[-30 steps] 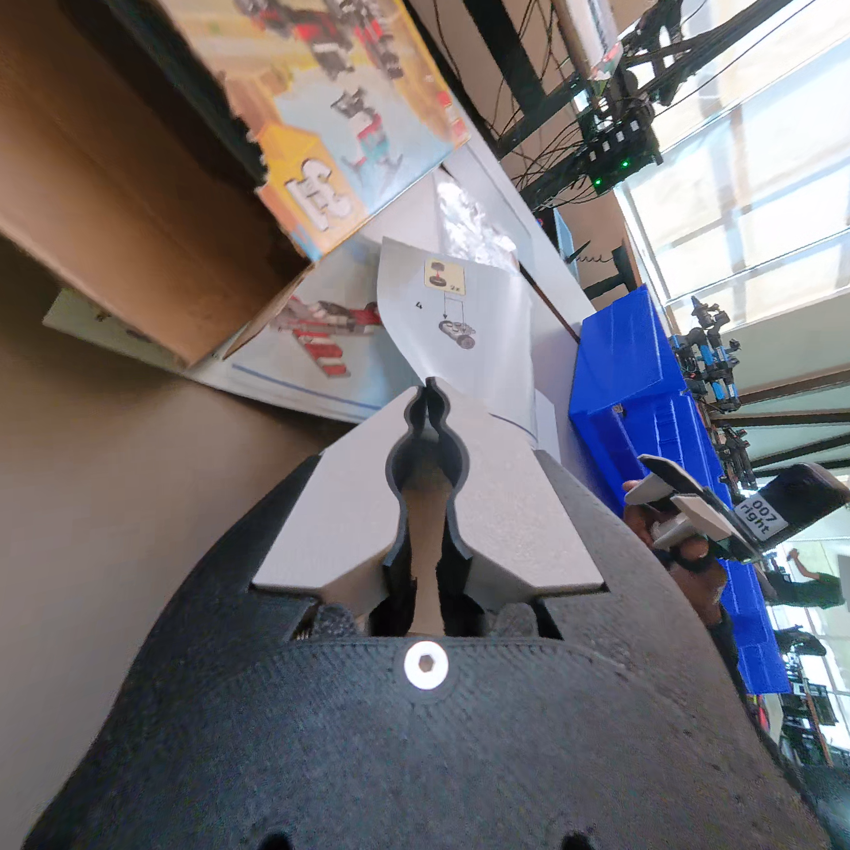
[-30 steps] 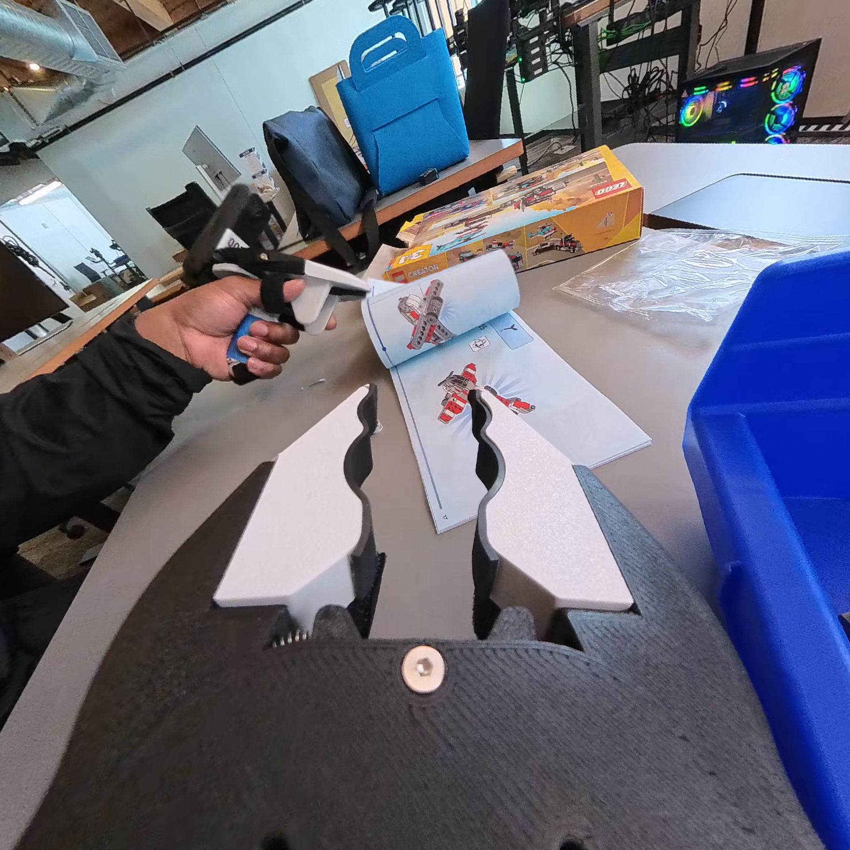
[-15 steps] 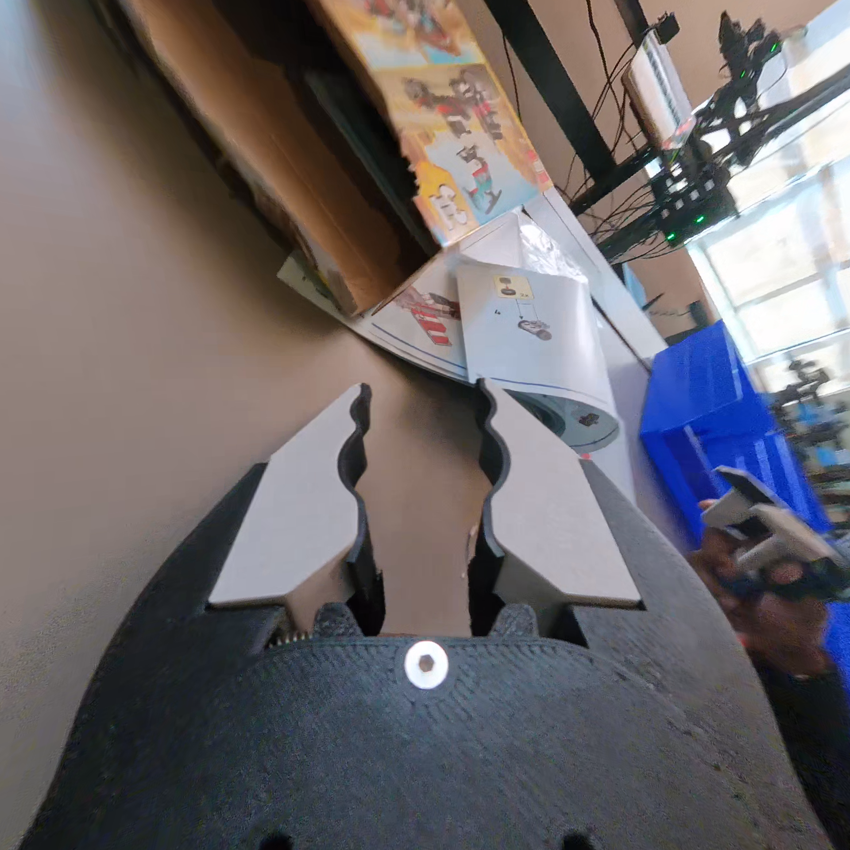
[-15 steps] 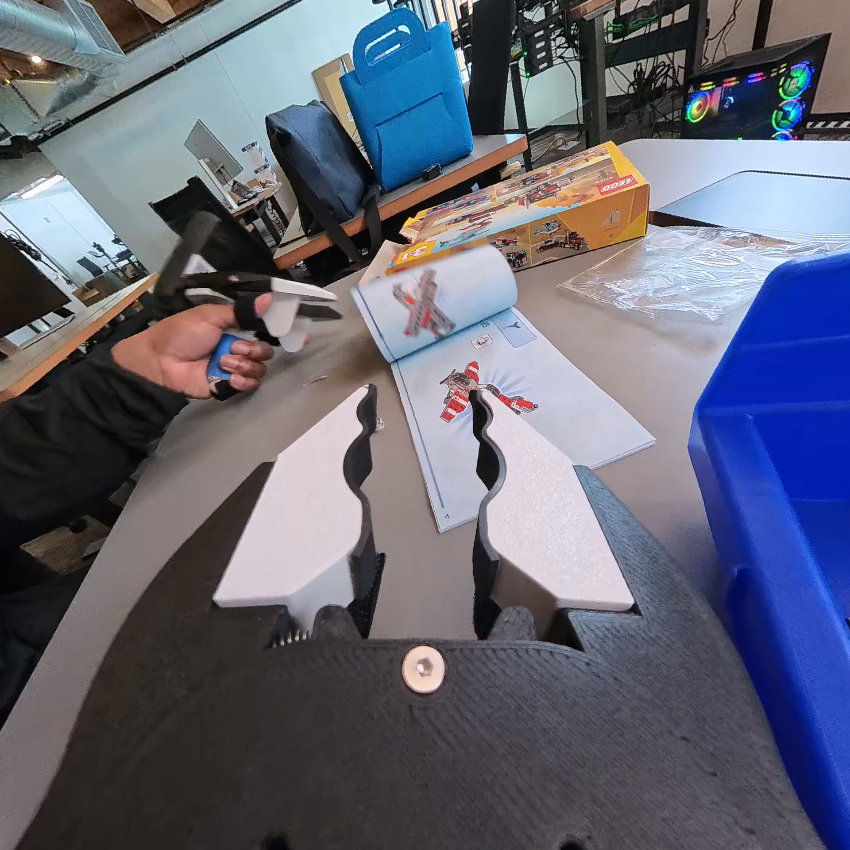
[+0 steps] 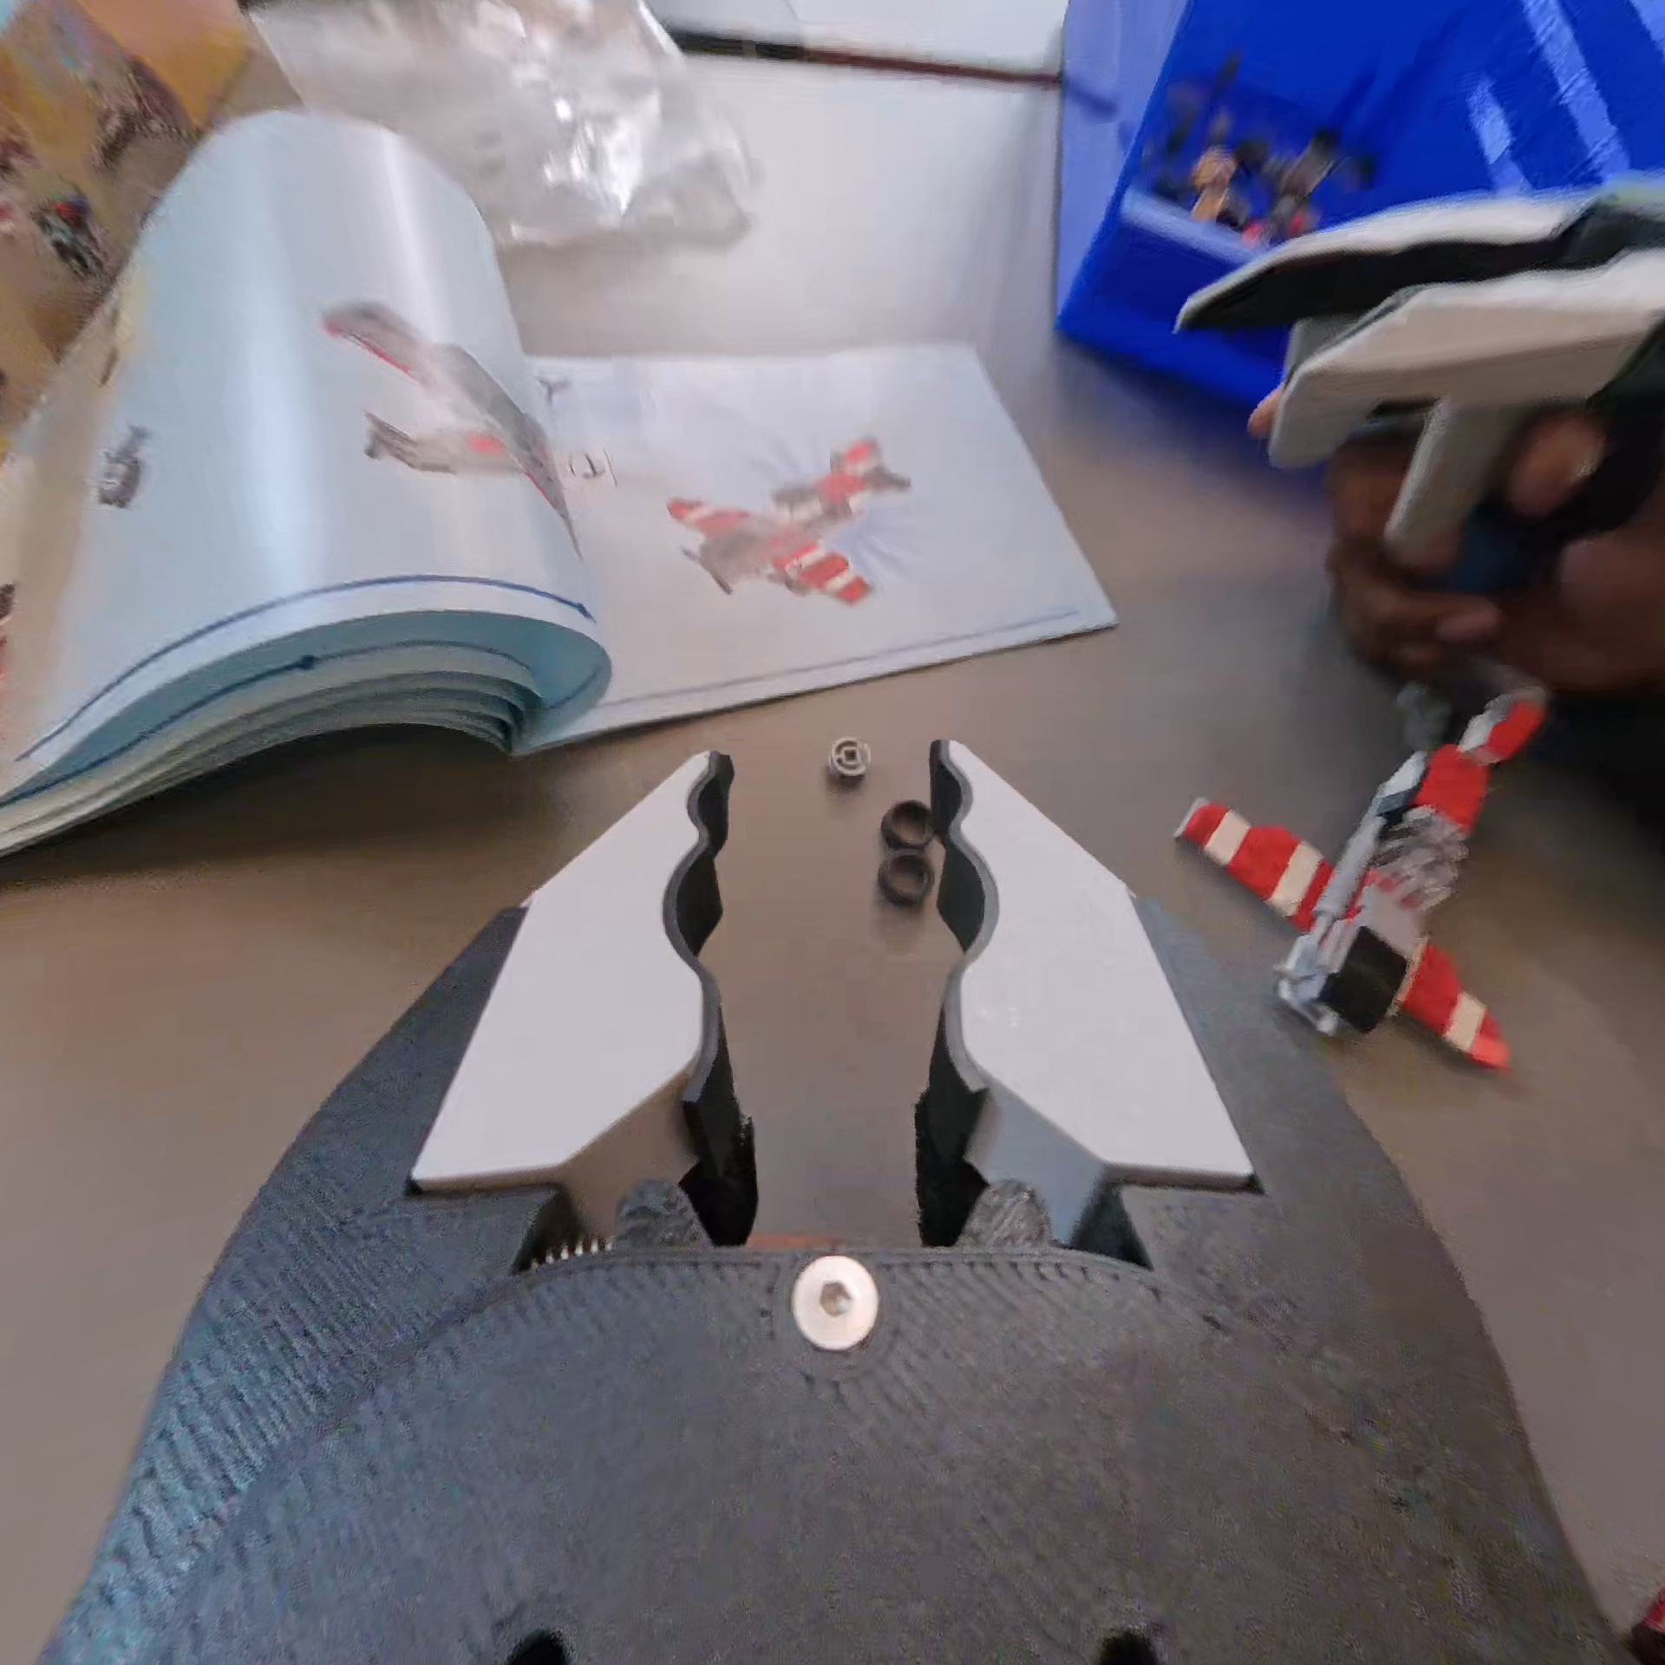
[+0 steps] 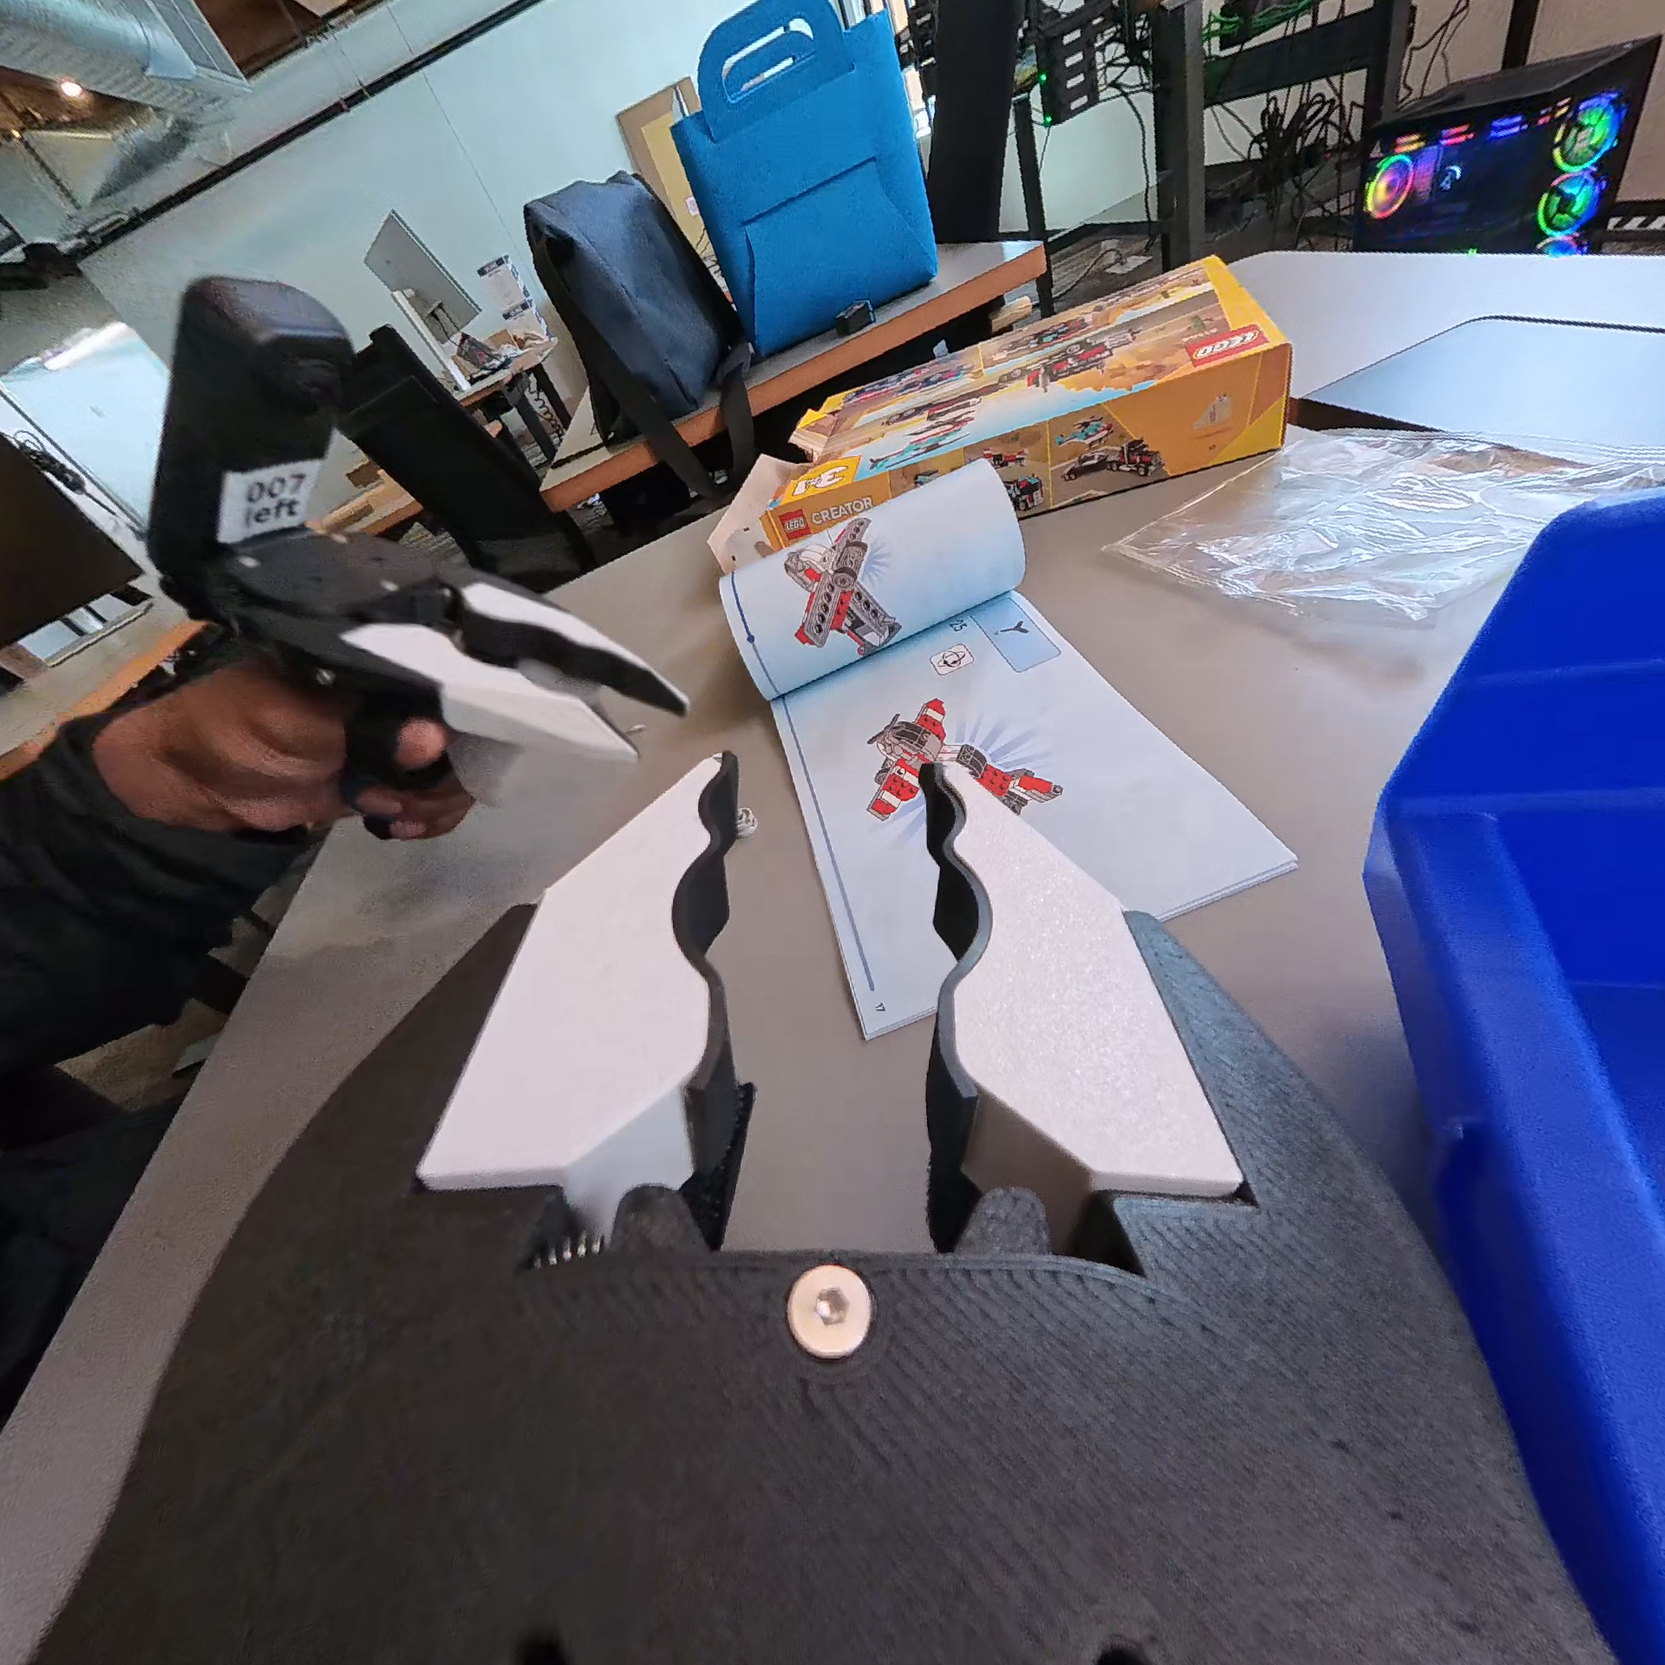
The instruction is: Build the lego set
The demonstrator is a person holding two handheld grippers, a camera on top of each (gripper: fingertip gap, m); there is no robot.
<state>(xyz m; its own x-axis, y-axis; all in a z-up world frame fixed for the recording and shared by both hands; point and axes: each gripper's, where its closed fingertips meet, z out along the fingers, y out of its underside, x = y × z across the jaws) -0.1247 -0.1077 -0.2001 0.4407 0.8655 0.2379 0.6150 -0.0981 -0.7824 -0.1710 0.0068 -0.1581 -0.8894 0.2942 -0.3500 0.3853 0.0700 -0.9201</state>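
Note:
In the left wrist view my left gripper (image 5: 829,766) is open and empty, low over the table. A small grey round piece (image 5: 847,757) lies between its fingertips. Two black tyres (image 5: 905,851) lie just inside the right finger. A partly built red-and-white plane (image 5: 1351,901) lies on the table to the right. The open instruction booklet (image 5: 811,504) lies beyond, its pages curled up at the left. My right gripper (image 6: 829,775) is open and empty above the booklet's (image 6: 1036,811) near edge. The left gripper (image 6: 653,725) shows at the left there, with the grey piece (image 6: 746,818) below it.
A blue bin (image 6: 1532,856) with loose pieces stands at the right, also in the left wrist view (image 5: 1306,135). The yellow set box (image 6: 1036,405) lies behind the booklet. A clear plastic bag (image 6: 1351,523) lies beside it. The right gripper (image 5: 1230,374) hovers by the bin. My right tips are roughly 12 centimeters from the partly built red-and-white plane (image 5: 1351,901).
My left gripper opened, let go of the booklet page and swung down and right to the small pieces on the table. The right gripper has stayed open and almost still.

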